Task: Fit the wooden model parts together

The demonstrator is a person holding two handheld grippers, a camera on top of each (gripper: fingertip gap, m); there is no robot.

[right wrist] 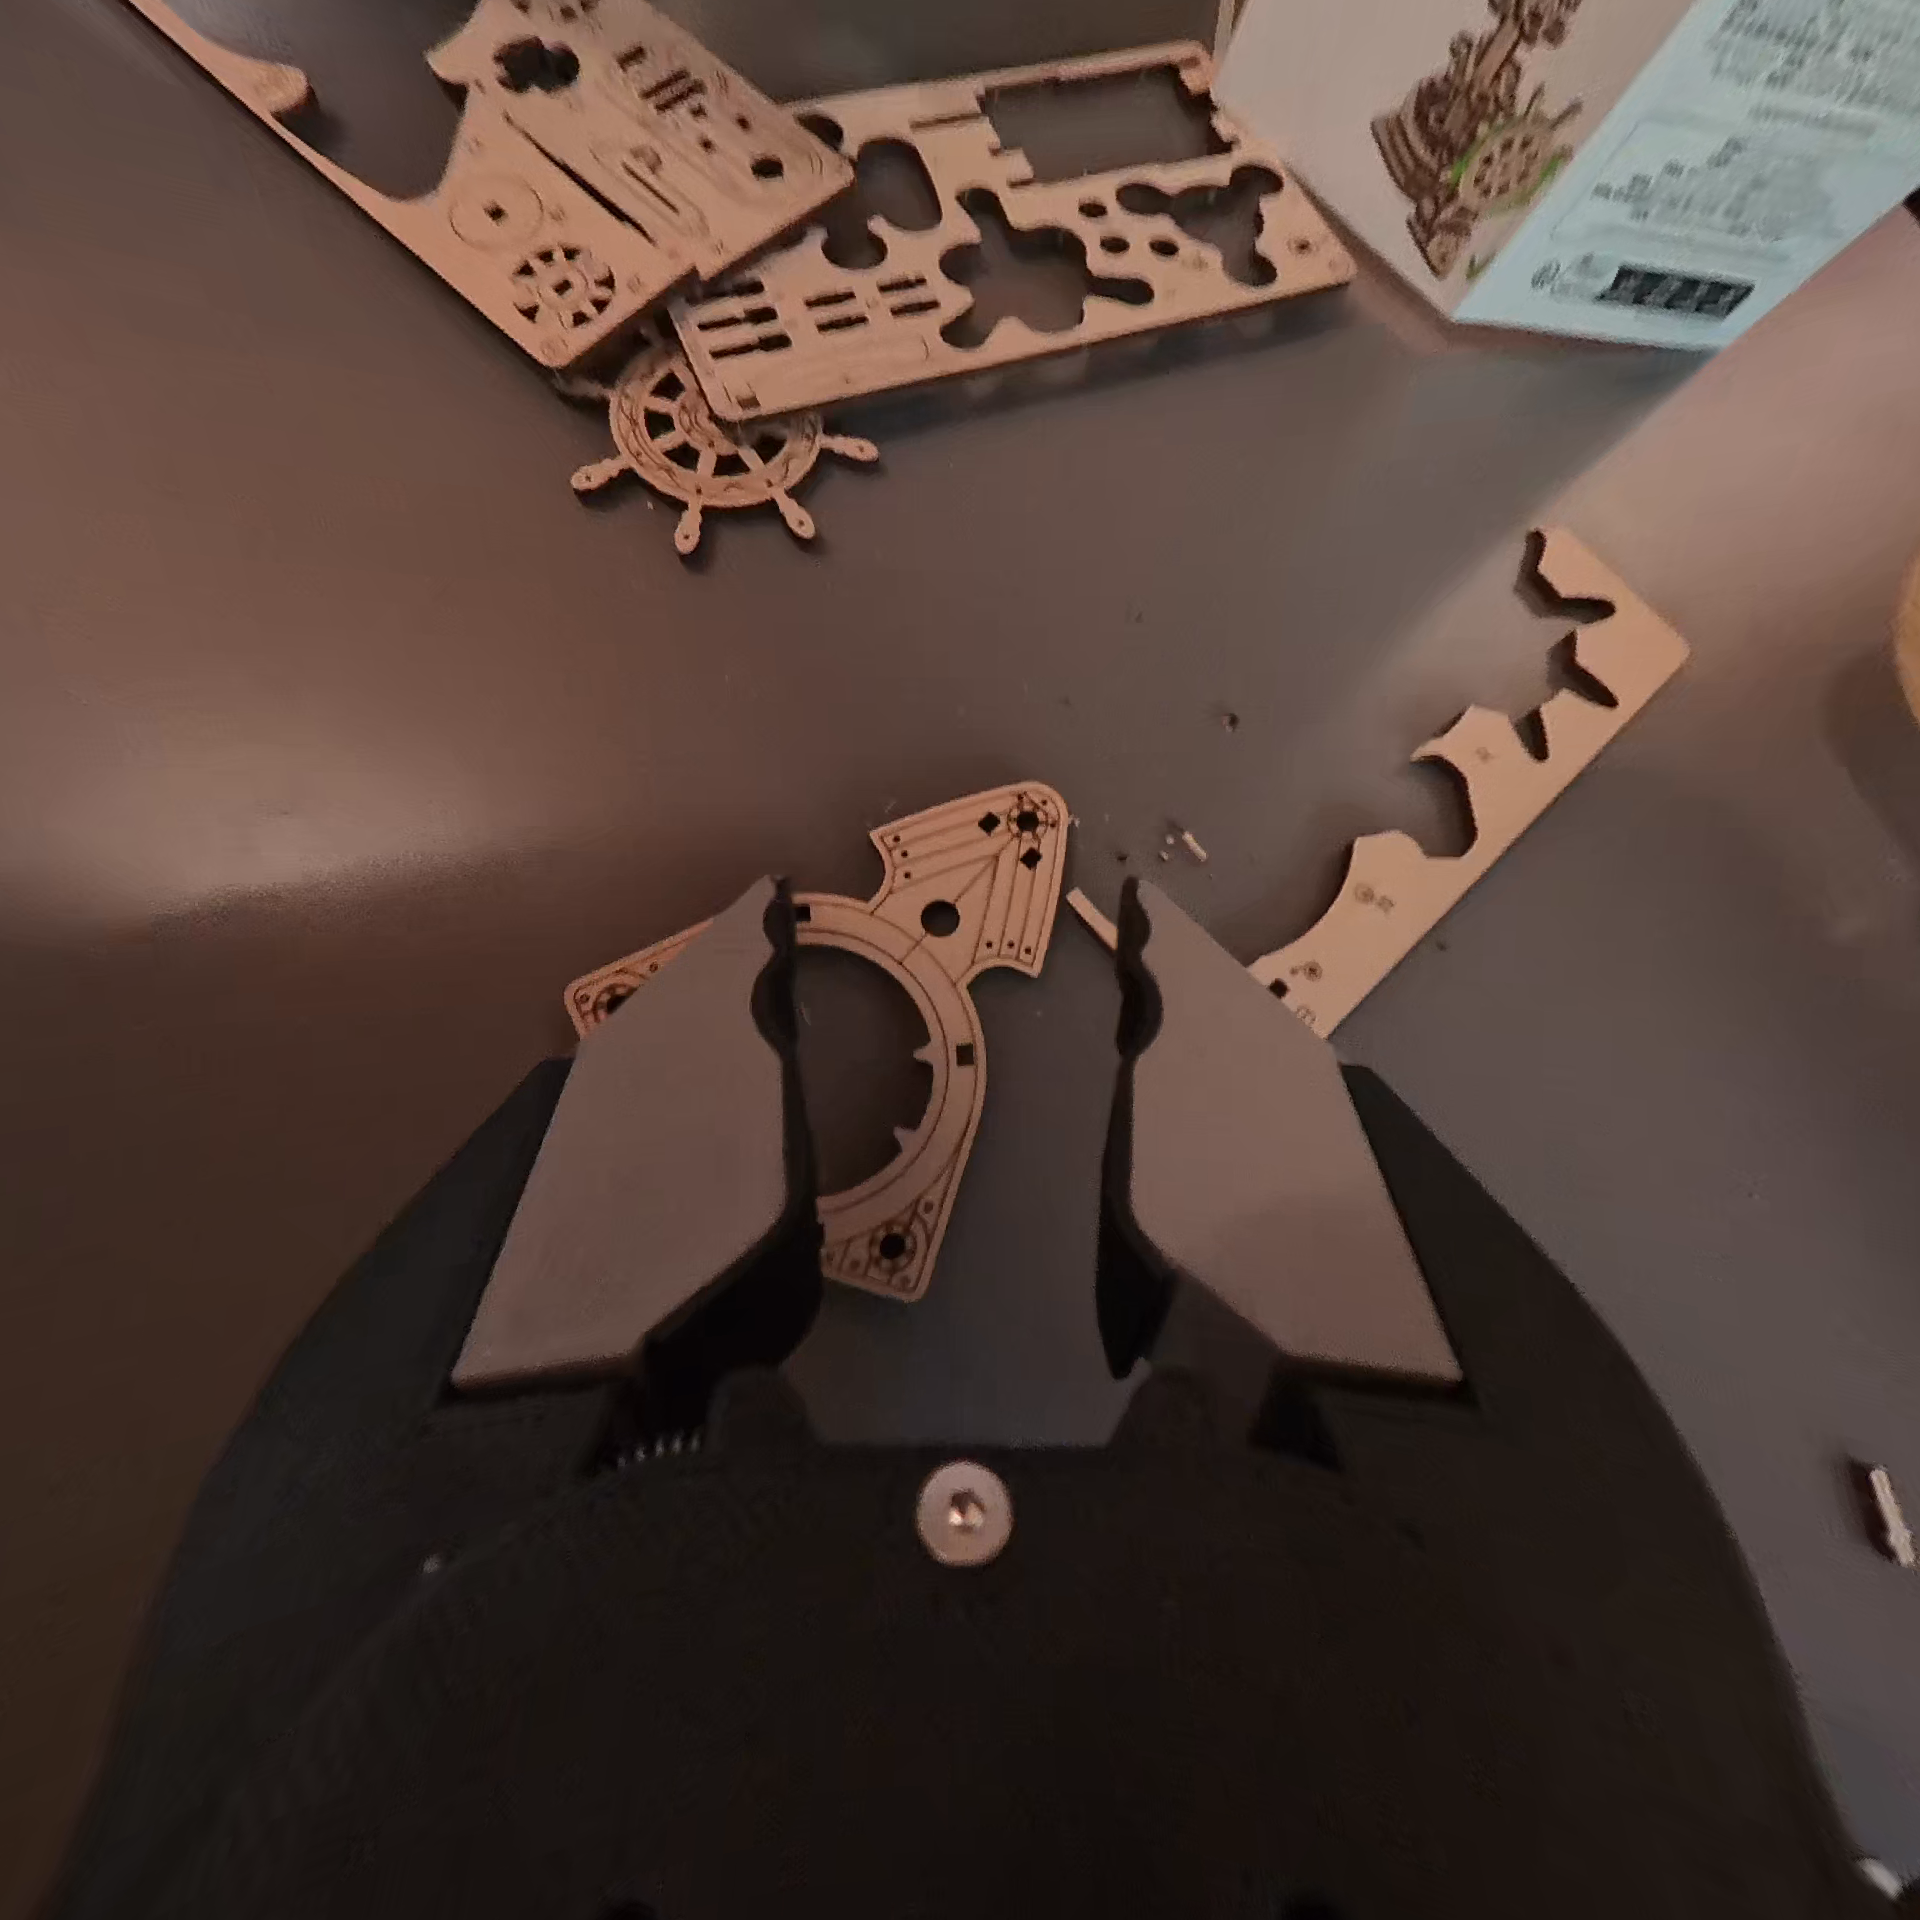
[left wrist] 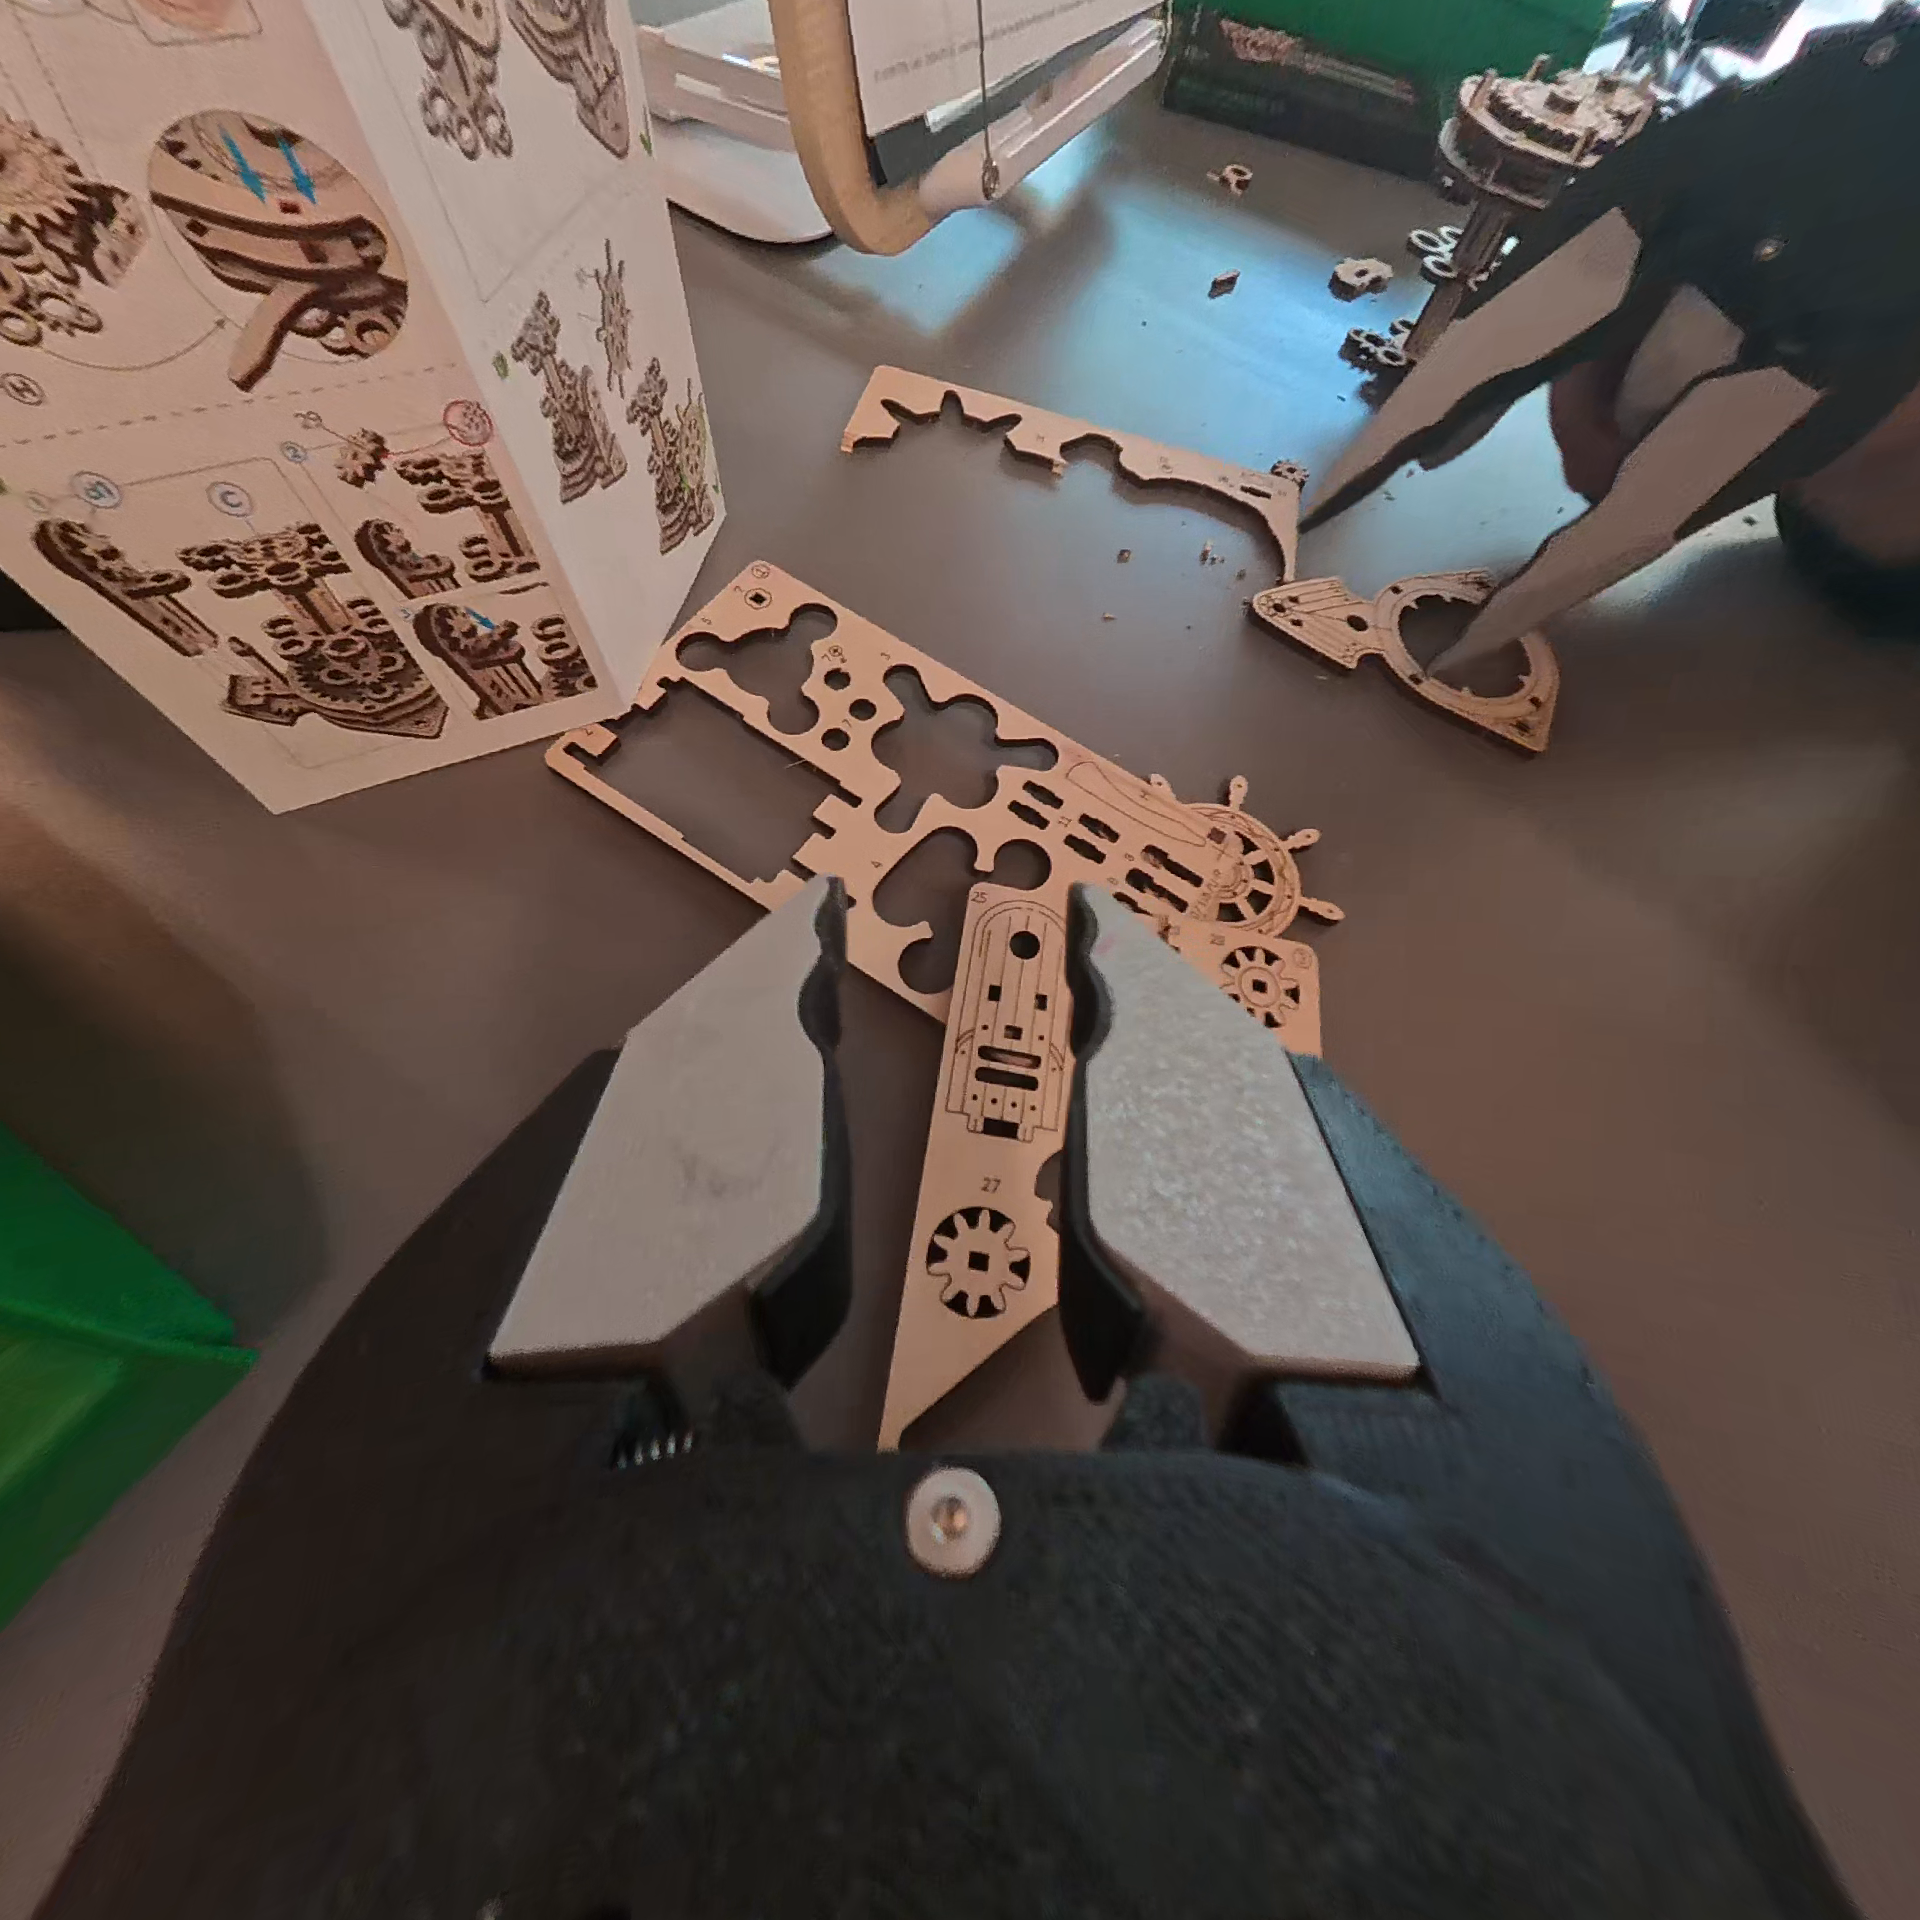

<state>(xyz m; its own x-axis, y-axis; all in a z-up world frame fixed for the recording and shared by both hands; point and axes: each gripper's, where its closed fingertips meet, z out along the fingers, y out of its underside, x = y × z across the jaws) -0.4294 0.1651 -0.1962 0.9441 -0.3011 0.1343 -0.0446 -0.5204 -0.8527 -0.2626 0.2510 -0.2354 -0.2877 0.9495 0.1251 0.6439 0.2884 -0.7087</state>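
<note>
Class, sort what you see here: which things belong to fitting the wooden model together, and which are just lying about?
Job:
ring-shaped base piece
right gripper
ship's wheel
part sheet
left gripper
instruction sheet

Lying about:
emptied sheet
offcut strip
green box

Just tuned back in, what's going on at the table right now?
Wooden model assembly is under way on a grey table. The right gripper is open, lowered over a flat wooden ring-shaped plate with a pointed end; one finger looks to reach into the ring's opening, nothing gripped yet. The left gripper is open above a laser-cut wooden sheet with gear cutouts, holding nothing. A wooden ship's wheel, emptied part sheets and the printed instruction booklet lie around.
</note>
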